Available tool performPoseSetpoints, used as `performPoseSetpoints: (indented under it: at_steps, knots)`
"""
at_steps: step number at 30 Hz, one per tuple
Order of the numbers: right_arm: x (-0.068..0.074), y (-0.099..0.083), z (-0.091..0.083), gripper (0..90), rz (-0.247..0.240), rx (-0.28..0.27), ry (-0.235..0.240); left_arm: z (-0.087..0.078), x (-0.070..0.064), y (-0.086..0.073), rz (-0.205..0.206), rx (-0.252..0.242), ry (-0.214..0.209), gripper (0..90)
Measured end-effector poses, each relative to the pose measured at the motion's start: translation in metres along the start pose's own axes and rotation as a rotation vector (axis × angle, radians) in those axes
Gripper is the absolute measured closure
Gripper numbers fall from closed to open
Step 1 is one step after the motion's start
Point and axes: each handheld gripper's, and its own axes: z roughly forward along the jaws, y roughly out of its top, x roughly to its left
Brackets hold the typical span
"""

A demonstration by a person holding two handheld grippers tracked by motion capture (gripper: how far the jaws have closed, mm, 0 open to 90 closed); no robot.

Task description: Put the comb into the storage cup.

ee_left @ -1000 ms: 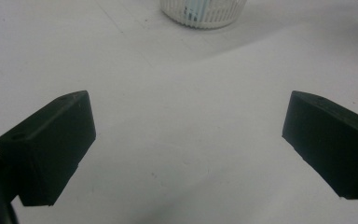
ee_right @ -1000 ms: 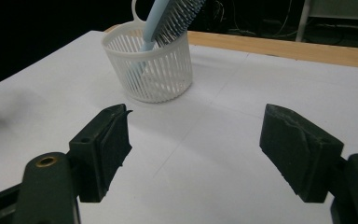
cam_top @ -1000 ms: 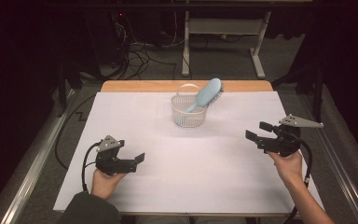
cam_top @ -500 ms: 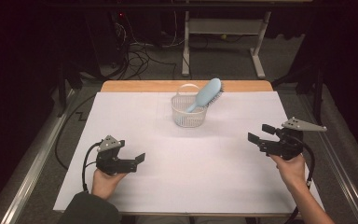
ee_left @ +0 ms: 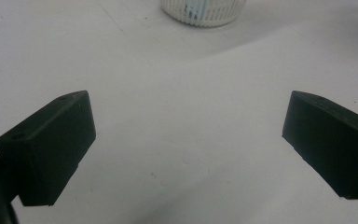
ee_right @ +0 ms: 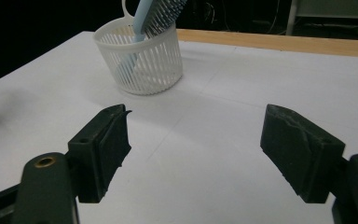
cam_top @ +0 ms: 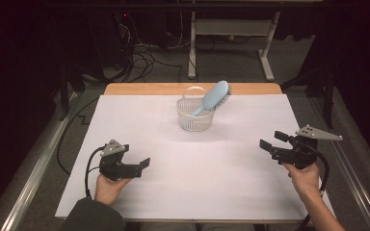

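Observation:
A small white slatted basket point(cam_top: 194, 117) stands at the far middle of the white table top point(cam_top: 188, 178). A light blue hairbrush point(cam_top: 213, 97) leans in it, handle down and bristled head sticking out to the upper right. The right gripper view has the basket point(ee_right: 142, 58) and the brush point(ee_right: 156, 11) at its upper left. The basket's base point(ee_left: 204, 10) touches the top edge of the left gripper view. My left gripper point(cam_top: 146, 163) rests low at the near left, open and empty. My right gripper point(cam_top: 272, 140) is held at the near right, open and empty.
A wooden strip point(cam_top: 139, 89) edges the table's far side. Beyond it are floor cables point(cam_top: 144, 53) and a metal stand point(cam_top: 231, 29). Metal rails point(cam_top: 33, 178) run along both sides of the table.
My right gripper has drifted slightly right and toward the near edge. The left gripper, basket and brush have stayed put.

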Motion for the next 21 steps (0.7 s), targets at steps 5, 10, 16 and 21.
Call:
performPoseSetpoints:
  at_steps: [5,10,16,21]
  knots:
    - [0.000,-0.003,-0.003,23.7,0.004,-0.006,-0.001,0.000,0.000,0.000,0.000,0.000,0.000,1.6]
    - [0.000,-0.005,-0.006,23.7,0.009,-0.014,0.002,0.000,0.000,0.000,0.001,0.000,0.001,1.6]
    - [0.001,-0.009,-0.008,23.7,0.013,-0.016,0.003,-0.001,0.000,0.000,0.002,-0.002,0.002,1.6]
    - [0.001,-0.012,-0.009,23.7,0.007,-0.014,-0.005,-0.001,-0.001,0.000,0.006,0.001,0.001,1.6]
